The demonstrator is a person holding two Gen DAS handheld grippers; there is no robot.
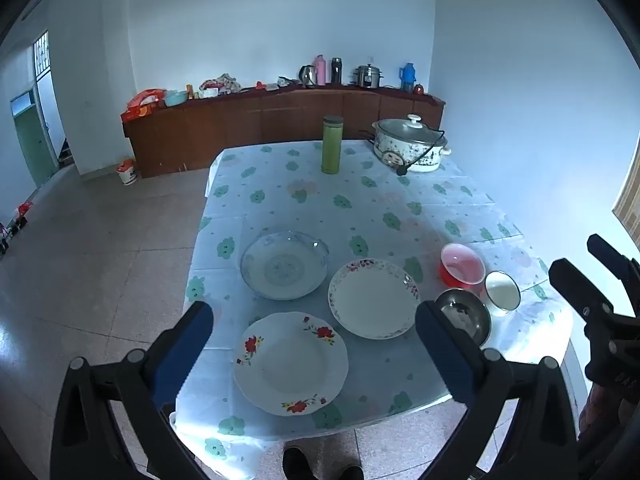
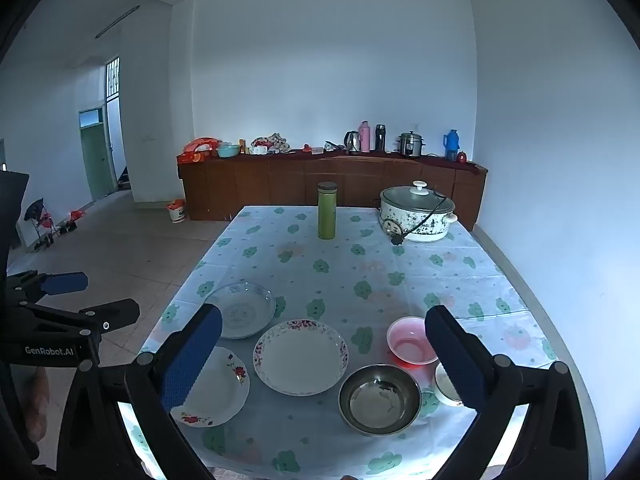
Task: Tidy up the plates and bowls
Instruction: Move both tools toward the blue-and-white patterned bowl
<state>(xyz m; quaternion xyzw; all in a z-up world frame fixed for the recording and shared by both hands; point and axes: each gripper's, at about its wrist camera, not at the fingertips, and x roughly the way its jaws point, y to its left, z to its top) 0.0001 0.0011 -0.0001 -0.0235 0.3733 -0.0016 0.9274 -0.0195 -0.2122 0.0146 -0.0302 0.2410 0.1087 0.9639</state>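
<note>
Three plates to the left, three bowls to the right, all laid out singly near the table's [image 1: 224, 208] front edge, apparently so each can be picked and stacked by kind

Far left: left gripper [image 1: 314, 334] held above the front edge, fingers spread wide, gripping nothing, framing the red-flowered plate [image 1: 291, 363] beneath; likely poised there because that plate sits nearest and overhangs no edge. Just behind it, the clear glass dish [image 1: 285, 265], close to the table's left side, with little cloth to spare before the drop to the floor. Beside that, toward the middle, the purple-rimmed plate [image 2: 300, 357], lying apart from its neighbours, no rims touching

Further right: steel bowl [image 2: 380, 399] at the front, pink bowl [image 2: 412, 343] behind it, small white bowl [image 1: 502, 293] just beside both, the three crowded close, seemingly touching in places. Right gripper [image 2: 324, 360] above them, fingers likewise wide apart and empty

Behind all this, a broad bare stretch of tablecloth, good room for building stacks; green flask [image 2: 327, 211] and lidded cooker [image 2: 416, 213] well apart at the far end, cord trailing forward off the cooker. Front rim close under the crockery, so lifting straight up looks safer than dragging
</note>
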